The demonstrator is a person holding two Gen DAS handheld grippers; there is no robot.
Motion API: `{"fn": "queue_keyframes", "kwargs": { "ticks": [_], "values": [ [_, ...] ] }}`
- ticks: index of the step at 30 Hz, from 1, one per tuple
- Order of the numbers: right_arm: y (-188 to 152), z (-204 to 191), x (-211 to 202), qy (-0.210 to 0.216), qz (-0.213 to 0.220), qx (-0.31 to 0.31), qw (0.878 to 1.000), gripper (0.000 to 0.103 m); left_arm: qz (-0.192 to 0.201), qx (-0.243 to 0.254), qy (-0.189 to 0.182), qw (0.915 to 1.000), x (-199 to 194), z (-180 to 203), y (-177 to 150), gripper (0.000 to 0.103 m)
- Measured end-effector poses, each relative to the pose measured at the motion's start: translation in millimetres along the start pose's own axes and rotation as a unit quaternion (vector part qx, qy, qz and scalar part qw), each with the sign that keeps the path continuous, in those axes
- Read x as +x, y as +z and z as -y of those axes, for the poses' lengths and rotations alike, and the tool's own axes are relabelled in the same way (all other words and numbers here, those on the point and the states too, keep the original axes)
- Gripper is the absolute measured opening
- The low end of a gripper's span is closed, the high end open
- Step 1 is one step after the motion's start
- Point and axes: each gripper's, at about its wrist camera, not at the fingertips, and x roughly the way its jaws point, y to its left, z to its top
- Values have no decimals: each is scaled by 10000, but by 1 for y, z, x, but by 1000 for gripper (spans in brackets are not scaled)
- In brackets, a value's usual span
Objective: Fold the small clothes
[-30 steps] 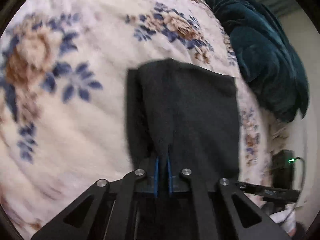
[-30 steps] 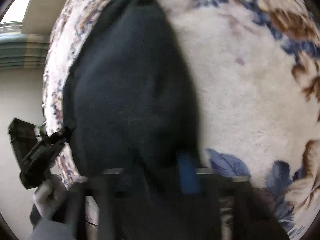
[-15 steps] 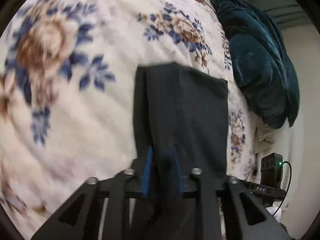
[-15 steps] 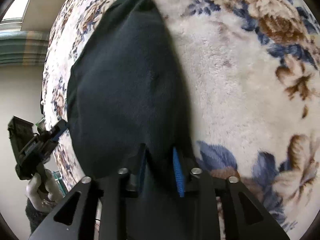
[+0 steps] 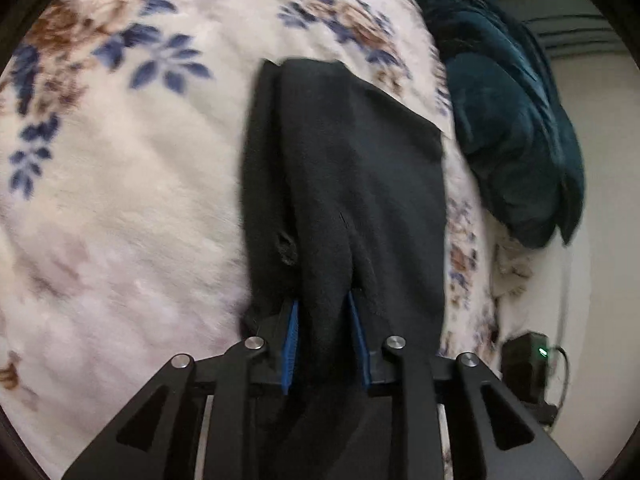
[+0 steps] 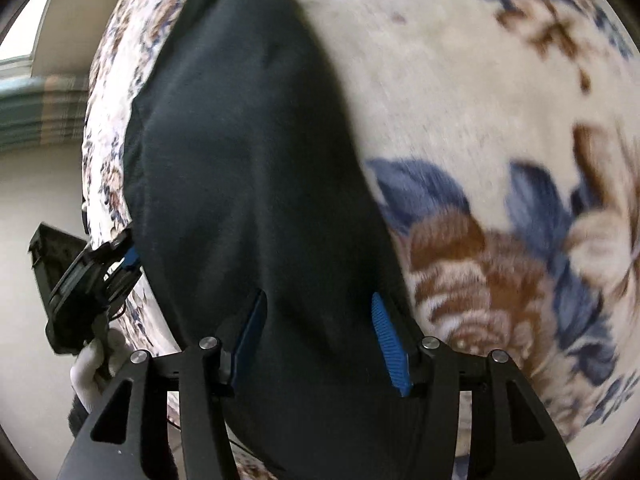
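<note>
Black garment [image 5: 360, 184], folded into a long strip, flat on floral blanket [image 5: 120, 200]

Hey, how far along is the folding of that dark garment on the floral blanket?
Done: the dark garment lies as a narrow, layered rectangle on the floral blanket, so at least one fold looks made. In hand: both grippers are letting go; the left gripper and right gripper have opened, with cloth between the pads but not pinched. Left: possibly one more fold and smoothing; I can't tell.

Matte black linkage arms with silver round screws are seen on both grippers; ribbed blue pads [image 6: 390, 354] line the fingers; a white glove [image 6: 90, 364] is worn.
</note>
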Motion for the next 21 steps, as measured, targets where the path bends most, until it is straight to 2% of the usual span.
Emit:
{"fn": "queue_keyframes", "kwargs": {
  "ticks": [3,6,7,9,12,14,15,17,18,19,20,21],
  "values": [
    [-5,5,3,137,30,159,9998,57,42,251,115,9996,3,6,-3,19],
    [-8,0,10,-47,126,-6,9999,57,228,719,263,9968,2,20,-7,12],
    [-9,-3,11,-122,189,-53,9997,49,325,851,396,9951,-1,24,-8,12],
    [-12,-7,11,-502,372,-261,9977,24,307,1010,888,9904,-1,27,-8,11],
    [-15,3,9,-424,423,-88,9982,20,391,1191,1511,9805,-5,21,-6,11],
    [-16,2,4,-401,403,-156,9983,20,423,1350,1694,9753,-11,23,-8,11],
    [-16,1,2,-393,399,-168,9983,20,408,1376,1667,9755,-13,22,-8,11],
    [-17,-2,0,-435,340,-236,9982,20,448,1115,1299,9842,-22,16,-7,11],
    [-18,-2,-1,-447,337,-216,9982,21,442,998,1233,9863,-24,14,-7,11],
    [-17,-2,-2,-392,313,-187,9986,21,412,786,1058,9904,-27,8,-4,12],
    [-16,-2,-1,-390,270,-164,9987,21,418,359,663,9963,-31,-4,-1,12],
    [-15,-1,-1,-394,233,-107,9989,21,454,106,494,9977,-34,-9,0,13]
  ]
}}
